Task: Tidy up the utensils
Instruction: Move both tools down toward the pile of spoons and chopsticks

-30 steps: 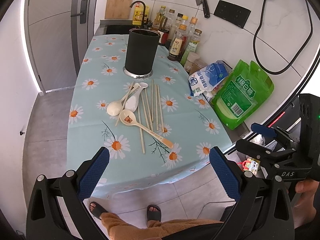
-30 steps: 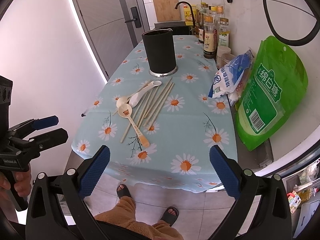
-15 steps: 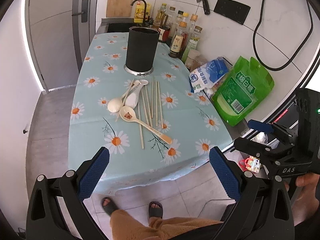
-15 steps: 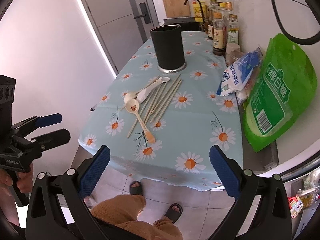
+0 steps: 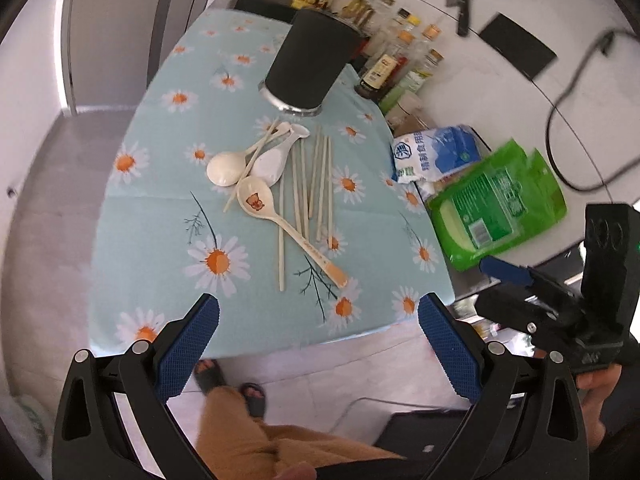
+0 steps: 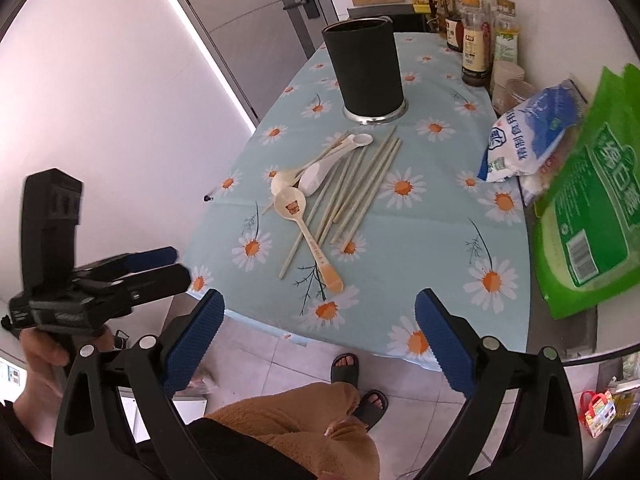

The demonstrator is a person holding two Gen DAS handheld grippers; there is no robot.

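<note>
A black cylindrical holder (image 5: 310,64) (image 6: 368,76) stands upright at the far middle of the daisy tablecloth (image 5: 160,248) (image 6: 420,272). In front of it lie three spoons: a cream one with a bear print (image 5: 256,200) (image 6: 290,204), a white one (image 5: 272,162) and a round cream one (image 5: 226,168). Several pale chopsticks (image 5: 316,184) (image 6: 360,188) lie beside and under them. My left gripper (image 5: 318,312) hangs open and empty off the table's near edge. My right gripper (image 6: 320,304) is open and empty too, just short of the same edge.
Sauce bottles (image 5: 400,60) line the wall beside the holder. A blue-white bag (image 5: 436,156) and a green bag (image 5: 496,212) lie at the table's right side. A person's legs and sandals (image 5: 232,380) are on the tiled floor below the near edge.
Both grippers have come closer to the table's near edge and the views have tilted. The person's feet have shifted. The utensils and the holder lie as before.
</note>
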